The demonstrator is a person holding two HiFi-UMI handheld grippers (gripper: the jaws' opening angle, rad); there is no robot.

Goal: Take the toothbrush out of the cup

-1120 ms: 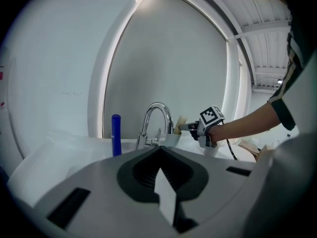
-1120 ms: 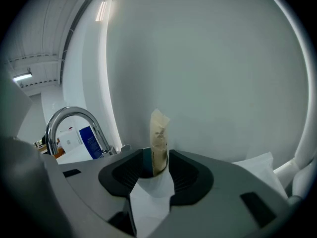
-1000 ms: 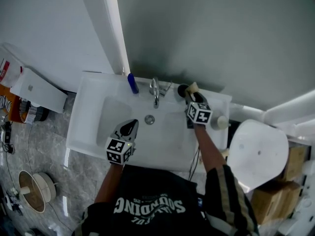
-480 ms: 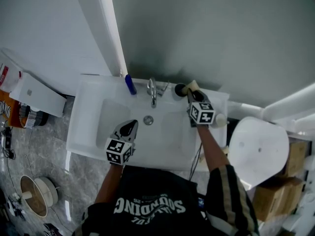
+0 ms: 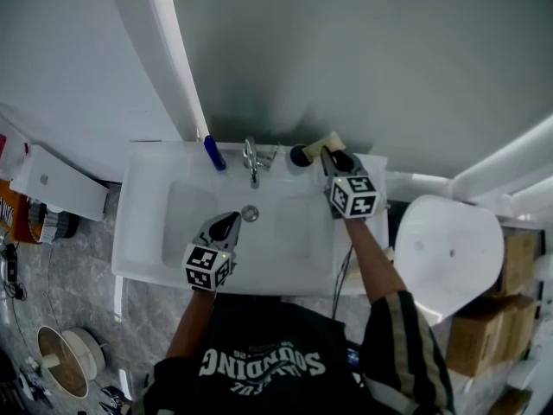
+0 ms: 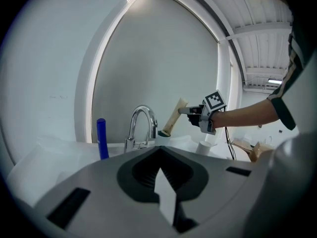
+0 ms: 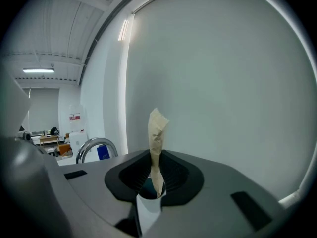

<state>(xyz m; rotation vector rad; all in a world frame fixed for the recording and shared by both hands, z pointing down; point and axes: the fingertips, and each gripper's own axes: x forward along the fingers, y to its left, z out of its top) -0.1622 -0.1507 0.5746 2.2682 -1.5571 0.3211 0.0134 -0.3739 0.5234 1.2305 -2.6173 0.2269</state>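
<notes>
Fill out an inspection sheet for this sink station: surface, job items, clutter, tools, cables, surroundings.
Surface: white sink, with a faucet at the back rim.
Job's things: toothbrush in a beige wrapper, tilted, its lower end still at the mouth of the cup.
Clutter: blue tube left of the faucet; white pot at the sink's right end.
Tools: right tool shut on the toothbrush, its jaws having just been closing; left tool shut with nothing between its jaws, over the basin's front.
Cables: dark cable hangs under the right forearm.
Surroundings: white chair right of the sink, cardboard boxes beyond it, white box to the left.
</notes>
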